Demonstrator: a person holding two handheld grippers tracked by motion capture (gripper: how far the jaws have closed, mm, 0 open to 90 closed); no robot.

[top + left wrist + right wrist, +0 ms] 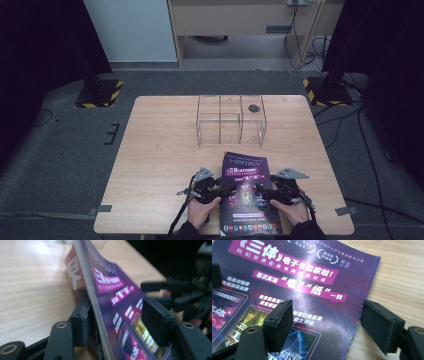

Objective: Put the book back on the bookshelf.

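A magazine (248,197) with a purple cover lies at the table's front edge, between my two grippers. My left gripper (226,190) straddles its left edge, which is raised off the wood. In the left gripper view the magazine (112,290) runs between the jaws of my left gripper (117,320); one pad touches its underside and the other stands a little off the cover. My right gripper (261,189) is open at the right edge. In the right gripper view, one jaw of that gripper (327,320) hangs over the cover (287,277) and the other over bare wood.
A clear acrylic organiser (231,120) with several compartments stands at the table's far middle, a dark round object (254,107) in its right cell. The wooden table (160,150) has tape marks near its front corners. Black stands flank the far corners.
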